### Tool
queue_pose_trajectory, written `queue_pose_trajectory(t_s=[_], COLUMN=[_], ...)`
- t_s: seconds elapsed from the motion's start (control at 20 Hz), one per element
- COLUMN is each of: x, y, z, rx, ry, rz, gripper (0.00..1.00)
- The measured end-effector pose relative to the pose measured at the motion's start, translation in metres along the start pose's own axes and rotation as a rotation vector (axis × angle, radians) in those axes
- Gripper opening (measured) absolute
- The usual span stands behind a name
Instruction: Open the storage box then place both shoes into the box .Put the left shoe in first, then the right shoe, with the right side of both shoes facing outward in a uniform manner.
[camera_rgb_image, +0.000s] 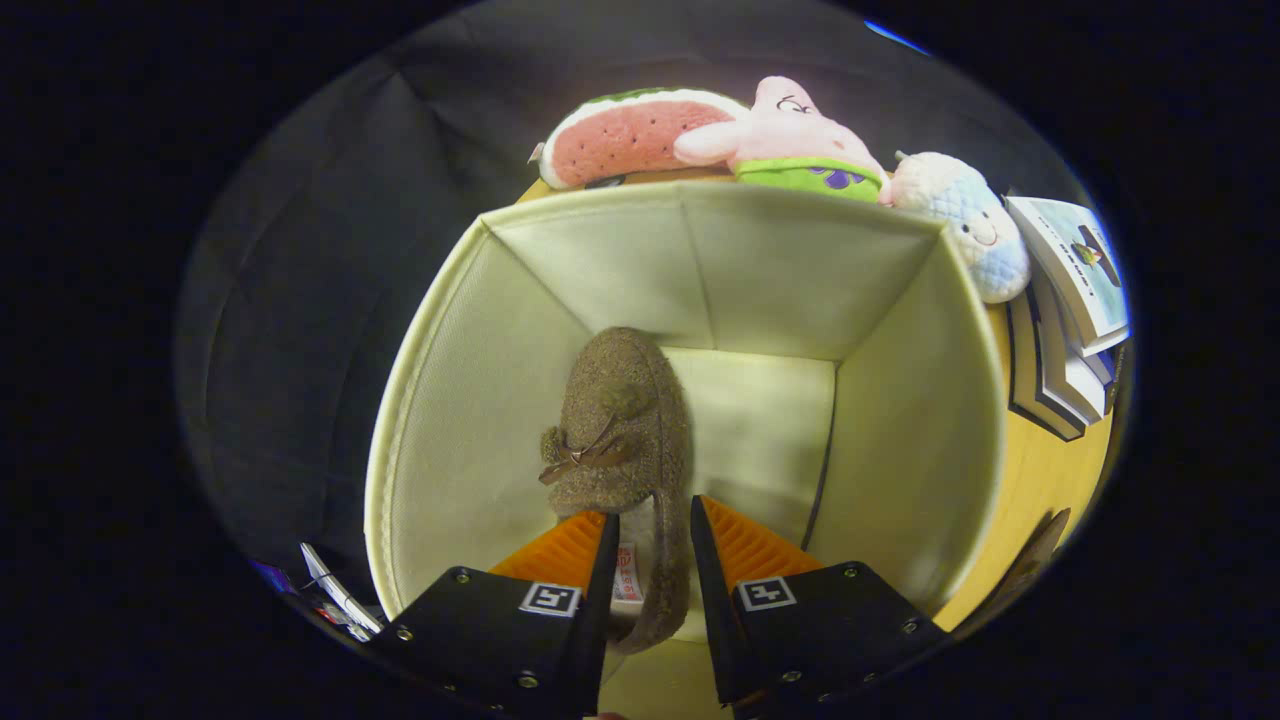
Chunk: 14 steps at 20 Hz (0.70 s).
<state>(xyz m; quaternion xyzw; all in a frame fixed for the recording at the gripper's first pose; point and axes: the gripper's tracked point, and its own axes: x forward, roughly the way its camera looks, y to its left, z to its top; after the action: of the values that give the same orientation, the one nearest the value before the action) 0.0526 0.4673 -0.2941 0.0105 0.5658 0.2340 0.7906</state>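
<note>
A cream fabric storage box (470, 400) stands open on the yellow table, and I look down into it. A brown furry shoe (620, 420) with a small bow is inside the box, toe pointing away from me toward the far wall. My gripper (652, 525) is lowered into the box mouth and shut on the shoe's heel end. One finger sits inside the shoe opening over the insole, the other against the outside of the shoe's right wall. The left part of the heel is hidden under a finger. The box floor (760, 430) to the right of the shoe is bare.
Beyond the box lie a watermelon-slice plush (630, 135), a pink star plush (790, 135) and a pale sheep plush (965, 215). A stack of books (1070, 320) stands right of the box. A dark object (1035, 560) lies on the table at the near right.
</note>
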Motion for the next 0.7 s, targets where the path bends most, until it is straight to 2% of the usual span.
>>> queue_pose_trajectory(t_s=[0.1,0.2,0.35,0.55,0.7], x=[-0.02,-0.044,-0.084,-0.132,-0.151], y=[0.007,0.007,-0.004,-0.048,-0.095], z=[0.007,0.014,0.023,0.017,0.009], rx=[0.027,0.027,0.016,0.049,0.064], ry=[-0.039,-0.075,-0.142,-0.191,-0.228], rz=[0.073,0.104,0.135,0.147,0.108], gripper=[0.5,0.58,0.58,0.58,0.58])
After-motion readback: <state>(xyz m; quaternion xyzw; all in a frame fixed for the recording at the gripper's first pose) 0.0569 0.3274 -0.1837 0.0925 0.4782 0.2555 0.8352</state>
